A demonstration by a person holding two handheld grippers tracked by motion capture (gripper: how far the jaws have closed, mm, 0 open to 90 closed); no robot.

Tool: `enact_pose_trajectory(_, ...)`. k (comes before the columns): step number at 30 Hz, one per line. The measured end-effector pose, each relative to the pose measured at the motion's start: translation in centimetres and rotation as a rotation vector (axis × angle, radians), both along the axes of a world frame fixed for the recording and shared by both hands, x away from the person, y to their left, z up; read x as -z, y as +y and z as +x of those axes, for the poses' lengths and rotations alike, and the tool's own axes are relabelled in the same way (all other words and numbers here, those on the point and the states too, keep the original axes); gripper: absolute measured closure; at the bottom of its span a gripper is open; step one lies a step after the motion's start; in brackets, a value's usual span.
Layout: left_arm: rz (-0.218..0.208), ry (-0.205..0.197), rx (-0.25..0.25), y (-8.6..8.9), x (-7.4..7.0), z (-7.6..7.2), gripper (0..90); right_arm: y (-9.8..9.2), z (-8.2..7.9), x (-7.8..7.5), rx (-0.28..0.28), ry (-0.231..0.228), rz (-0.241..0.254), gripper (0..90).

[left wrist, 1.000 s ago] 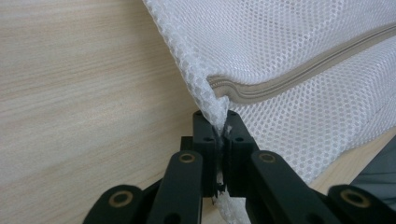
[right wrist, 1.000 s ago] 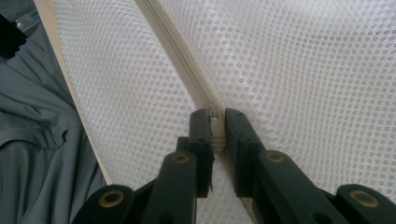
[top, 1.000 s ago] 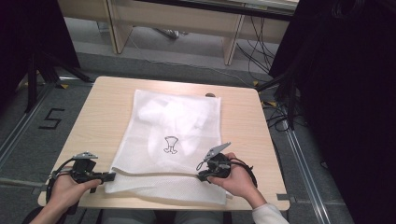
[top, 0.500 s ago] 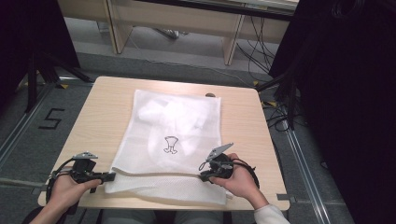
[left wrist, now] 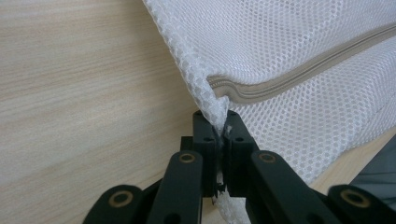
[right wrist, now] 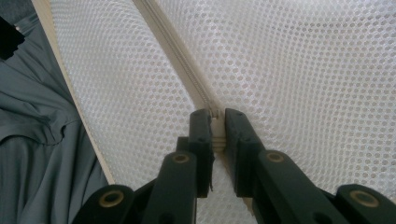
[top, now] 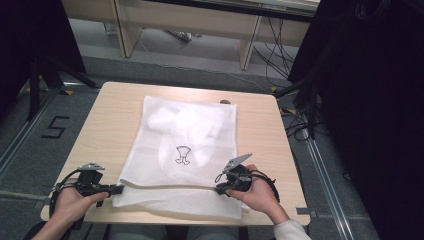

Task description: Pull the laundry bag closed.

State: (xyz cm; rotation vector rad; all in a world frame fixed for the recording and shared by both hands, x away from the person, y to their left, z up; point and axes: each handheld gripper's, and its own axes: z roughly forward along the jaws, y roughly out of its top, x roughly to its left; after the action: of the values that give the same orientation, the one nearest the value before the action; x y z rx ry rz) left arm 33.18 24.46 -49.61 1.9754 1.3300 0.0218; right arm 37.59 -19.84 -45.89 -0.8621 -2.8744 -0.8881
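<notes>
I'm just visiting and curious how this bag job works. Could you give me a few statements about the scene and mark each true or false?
1. The left gripper pinches the edge of the mesh bag. True.
2. The right gripper hangs open above the table. False: it is shut on the zipper.
3. The bag is black. False: it is white.
4. The bag lies flat on the table. True.

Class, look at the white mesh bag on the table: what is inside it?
Through the mesh bag a white garment with a small dark print shows. Its shape and kind stay blurred by the netting.
</notes>
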Motion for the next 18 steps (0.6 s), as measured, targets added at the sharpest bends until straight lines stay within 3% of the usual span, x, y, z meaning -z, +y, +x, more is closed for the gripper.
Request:
enact_pose_trajectory(2,-0.008,-0.005,-0.026,-0.2,0.1,0.0,85.4,-0.1,-0.1,0.0,0.003,0.003,0.000,82.4)
enact_pose_trajectory(4,0.008,0.001,0.008,0.1,0.0,0.0,85.5,-0.2,0.0,0.0,0.001,0.003,0.002,82.4)
enact_pose_trajectory(10,0.001,0.001,0.000,0.0,0.0,0.0,85.4,-0.7,-0.1,0.1,0.013,0.004,0.002,82.4)
enact_pose_trajectory(11,-0.008,-0.002,-0.021,-0.2,0.1,0.0,85.4,-0.8,-0.1,0.0,0.012,0.003,0.004,82.4)
enact_pose_trajectory(13,0.005,0.002,0.004,0.0,0.0,0.0,85.4,-0.8,-0.2,0.1,0.020,0.001,0.003,82.4)
enact_pose_trajectory(18,0.003,0.001,0.002,0.0,0.0,0.0,85.5,-1.1,-0.2,0.1,0.019,0.000,0.003,82.4)
